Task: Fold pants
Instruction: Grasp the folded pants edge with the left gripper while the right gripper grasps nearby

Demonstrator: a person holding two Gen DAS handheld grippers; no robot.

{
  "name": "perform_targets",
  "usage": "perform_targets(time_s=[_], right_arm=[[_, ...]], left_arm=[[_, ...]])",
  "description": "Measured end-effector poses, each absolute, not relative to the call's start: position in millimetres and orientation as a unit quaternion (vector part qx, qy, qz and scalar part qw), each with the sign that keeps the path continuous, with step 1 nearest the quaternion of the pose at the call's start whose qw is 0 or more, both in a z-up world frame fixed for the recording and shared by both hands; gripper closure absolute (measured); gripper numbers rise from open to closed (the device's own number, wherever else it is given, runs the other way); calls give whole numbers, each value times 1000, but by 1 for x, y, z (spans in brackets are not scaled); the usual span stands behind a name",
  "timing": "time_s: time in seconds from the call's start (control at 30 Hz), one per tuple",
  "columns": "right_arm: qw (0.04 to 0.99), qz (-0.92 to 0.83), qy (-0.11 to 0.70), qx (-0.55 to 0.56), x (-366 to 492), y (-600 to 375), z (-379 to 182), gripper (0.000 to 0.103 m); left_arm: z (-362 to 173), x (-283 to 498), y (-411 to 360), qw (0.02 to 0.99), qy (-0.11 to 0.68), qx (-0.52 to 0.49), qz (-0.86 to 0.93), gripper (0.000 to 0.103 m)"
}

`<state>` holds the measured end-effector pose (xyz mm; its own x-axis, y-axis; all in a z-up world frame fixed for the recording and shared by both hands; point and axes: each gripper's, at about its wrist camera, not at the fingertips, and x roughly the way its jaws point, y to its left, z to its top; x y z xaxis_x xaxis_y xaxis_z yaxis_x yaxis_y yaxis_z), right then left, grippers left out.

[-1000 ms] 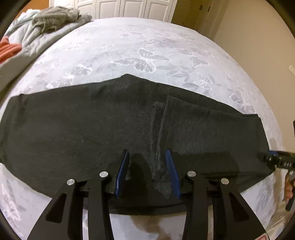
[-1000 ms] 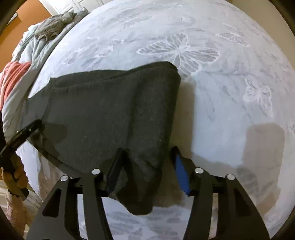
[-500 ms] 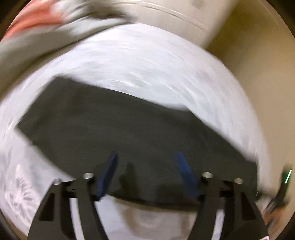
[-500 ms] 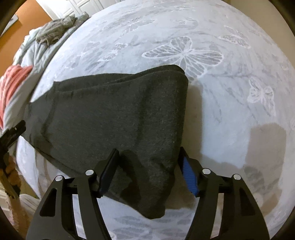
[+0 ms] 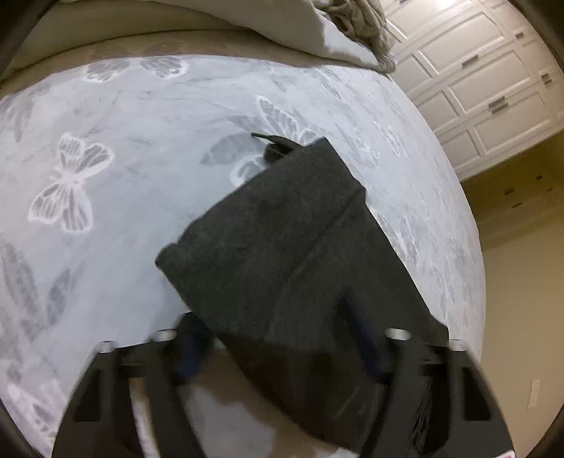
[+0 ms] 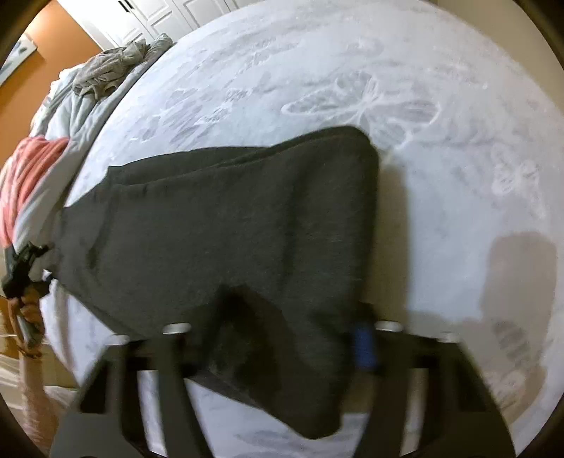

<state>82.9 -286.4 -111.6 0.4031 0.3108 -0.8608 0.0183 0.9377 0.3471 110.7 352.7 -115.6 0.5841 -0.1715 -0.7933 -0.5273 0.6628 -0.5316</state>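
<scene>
Left wrist view looks down on the dark grey pants (image 5: pixel 299 253), lying folded on a pale bedspread (image 5: pixel 141 141) printed with white butterflies; a drawstring end (image 5: pixel 271 139) pokes out from the far corner of the cloth. The left gripper (image 5: pixel 278 348) has its two fingers spread wide, and the near edge of the pants runs between them; motion blur makes it impossible to tell whether either finger presses on the fabric. White cabinet doors (image 5: pixel 483 91) fill the upper right, and a rumpled pile of bedding (image 5: pixel 317 31) sits along the far edge of the bed. Right wrist view shows the pants (image 6: pixel 229 239) stretched across the same bedspread (image 6: pixel 440 176), their folded end to the right. The right gripper (image 6: pixel 282 345) is also spread wide with a hanging fold of the cloth between its fingers, a blue pad (image 6: pixel 365 343) showing beside the fabric; contact cannot be judged through the blur. At the left edge appear the left gripper (image 6: pixel 24 267) and the hand (image 6: pixel 30 313) holding it. A coral garment (image 6: pixel 28 176) and a grey crumpled garment (image 6: pixel 105 70) lie at the far left.
</scene>
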Motion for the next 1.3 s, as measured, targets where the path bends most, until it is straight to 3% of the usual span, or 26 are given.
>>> perform_targets(time_s=[0.03, 0.23, 0.37, 0.5, 0.57, 0.63, 0.8, 0.9, 1.07, 1.17, 1.27, 1.3], right_arm=[[819, 101, 538, 171, 83, -292, -109, 90], [845, 139, 487, 172, 53, -325, -49, 94], [852, 87, 487, 172, 23, -379, -45, 94], [797, 26, 574, 188, 15, -414, -116, 86], [812, 30, 558, 171, 16, -411, -106, 81], [811, 4, 556, 183, 16, -416, -106, 50], [802, 15, 563, 196, 11, -417, -116, 49], [807, 19, 562, 180, 6, -413, -115, 56], [803, 15, 560, 201, 15, -414, -116, 56], [805, 12, 562, 190, 18, -406, -115, 50], [807, 7, 562, 180, 20, -401, -115, 49], [807, 4, 562, 178, 21, -399, -115, 45]], left_arm=[[-117, 112, 356, 791, 442, -408, 112, 85], [-63, 88, 340, 803, 407, -433, 49, 88], [-52, 61, 306, 801, 439, -407, -9, 89], [-103, 56, 275, 770, 520, -369, 35, 88], [-112, 56, 275, 763, 523, -378, 43, 87], [-111, 54, 280, 757, 515, -400, 39, 83], [-121, 40, 285, 738, 486, -466, 43, 73], [-122, 41, 290, 731, 474, -489, 40, 67], [-116, 30, 302, 727, 443, -522, 56, 64], [-111, 30, 302, 749, 441, -490, 68, 49], [-119, 33, 304, 751, 440, -489, 65, 51], [-117, 35, 304, 754, 437, -486, 63, 59]])
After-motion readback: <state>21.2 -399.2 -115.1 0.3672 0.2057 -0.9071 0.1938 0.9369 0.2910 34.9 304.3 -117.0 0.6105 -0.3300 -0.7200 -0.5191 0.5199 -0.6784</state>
